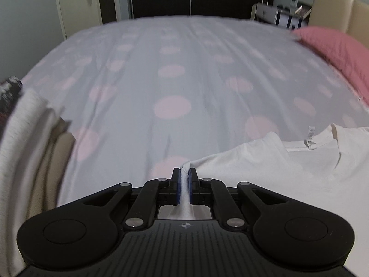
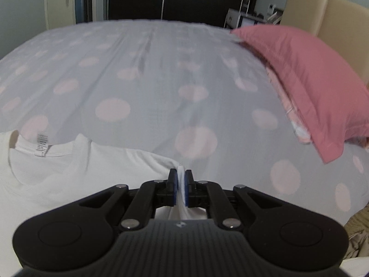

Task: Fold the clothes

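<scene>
Both grippers pinching the shirt's shoulders

We've got the left gripper (image 1: 184, 175) and right gripper (image 2: 181, 177) each clamped on a corner of the white cotton T-shirt (image 1: 288, 166), which lies neck-up on the pale grey sheet with pink dots (image 1: 173, 73), near the pink pillow (image 2: 311, 85).

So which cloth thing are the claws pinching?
The white T-shirt, pinched by the left claw and right claw. The pink pillow lies untouched.

Ahead of me a bedsheet (image 1: 175, 73) with pink dots covers the bed; a pink pillow (image 2: 311, 76) lies at its right, against a beige headboard (image 2: 322, 13).
</scene>
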Tool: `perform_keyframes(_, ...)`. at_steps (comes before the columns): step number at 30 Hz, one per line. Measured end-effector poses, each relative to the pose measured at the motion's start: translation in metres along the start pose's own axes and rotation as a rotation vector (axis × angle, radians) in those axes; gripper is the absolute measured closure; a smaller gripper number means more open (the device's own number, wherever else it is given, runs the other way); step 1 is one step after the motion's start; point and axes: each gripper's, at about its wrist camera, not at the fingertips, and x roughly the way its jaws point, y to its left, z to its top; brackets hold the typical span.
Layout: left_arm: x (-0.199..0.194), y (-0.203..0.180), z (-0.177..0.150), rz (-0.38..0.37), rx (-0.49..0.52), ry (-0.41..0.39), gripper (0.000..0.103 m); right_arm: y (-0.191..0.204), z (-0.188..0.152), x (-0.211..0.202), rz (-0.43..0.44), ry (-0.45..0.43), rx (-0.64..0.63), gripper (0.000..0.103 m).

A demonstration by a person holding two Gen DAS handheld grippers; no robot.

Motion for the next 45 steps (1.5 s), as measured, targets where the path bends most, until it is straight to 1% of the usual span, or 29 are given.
perform_keyframes(1, 0.003, -0.002, -0.001, 0.005, 0.008, 0.011, 0.095, -0.001, 0.0, 0.001, -0.008, 0.004, 0.005, 0.083)
perform_keyframes(2, 0.002, -0.002, -0.003, 0.018, 0.016, 0.01, 0.094, -0.002, 0.0, 0.001, -0.022, 0.003, 0.013, 0.069)
perform_keyframes(3, 0.001, -0.001, -0.004, 0.028, 0.022, 0.008, 0.092, -0.003, 0.0, -0.001, -0.034, -0.005, 0.019, 0.065)
perform_keyframes(6, -0.01, 0.004, -0.005, 0.035, 0.017, -0.005, 0.087, -0.008, 0.002, -0.014, -0.038, -0.019, 0.032, 0.065)
perform_keyframes(8, -0.027, 0.011, -0.009, 0.04, 0.008, -0.029, 0.082, -0.013, 0.0, -0.027, -0.028, -0.022, 0.039, 0.065)
perform_keyframes(11, -0.054, 0.022, -0.018, 0.033, -0.007, -0.055, 0.079, -0.016, -0.012, -0.048, 0.005, -0.012, 0.05, 0.064)
perform_keyframes(13, -0.074, 0.027, -0.03, 0.021, -0.006, -0.055, 0.079, -0.017, -0.022, -0.063, 0.03, 0.002, 0.053, 0.064)
perform_keyframes(15, -0.094, 0.03, -0.047, 0.007, 0.004, -0.045, 0.079, -0.014, -0.037, -0.078, 0.059, 0.027, 0.038, 0.064)
perform_keyframes(18, -0.123, 0.027, -0.079, 0.002, 0.031, -0.007, 0.078, -0.006, -0.062, -0.103, 0.119, 0.058, 0.009, 0.064)
perform_keyframes(21, -0.149, 0.024, -0.112, -0.019, 0.02, 0.029, 0.072, 0.002, -0.09, -0.13, 0.195, 0.085, -0.008, 0.064)
perform_keyframes(25, -0.173, 0.02, -0.156, -0.052, 0.017, 0.089, 0.068, 0.013, -0.131, -0.167, 0.265, 0.117, -0.042, 0.064)
perform_keyframes(29, -0.194, 0.011, -0.194, -0.074, 0.018, 0.12, 0.065, 0.02, -0.177, -0.201, 0.325, 0.147, -0.057, 0.064)
perform_keyframes(31, -0.2, 0.005, -0.208, -0.09, 0.018, 0.142, 0.065, 0.022, -0.2, -0.213, 0.331, 0.167, -0.054, 0.064)
perform_keyframes(33, -0.207, -0.005, -0.22, -0.11, 0.03, 0.149, 0.065, 0.02, -0.224, -0.224, 0.322, 0.187, -0.024, 0.063)
perform_keyframes(34, -0.211, -0.01, -0.225, -0.12, 0.038, 0.147, 0.064, 0.018, -0.234, -0.228, 0.309, 0.204, -0.01, 0.062)
perform_keyframes(35, -0.215, -0.014, -0.229, -0.13, 0.04, 0.144, 0.063, 0.015, -0.243, -0.231, 0.288, 0.226, 0.003, 0.057)
perform_keyframes(37, -0.221, -0.021, -0.238, -0.153, 0.036, 0.142, 0.061, 0.012, -0.259, -0.237, 0.258, 0.254, 0.031, 0.056)
perform_keyframes(42, -0.223, -0.037, -0.25, -0.172, 0.035, 0.161, 0.06, 0.009, -0.292, -0.251, 0.269, 0.288, 0.096, 0.056)
perform_keyframes(45, -0.227, -0.042, -0.255, -0.185, 0.042, 0.163, 0.06, 0.014, -0.31, -0.258, 0.275, 0.328, 0.125, 0.056)
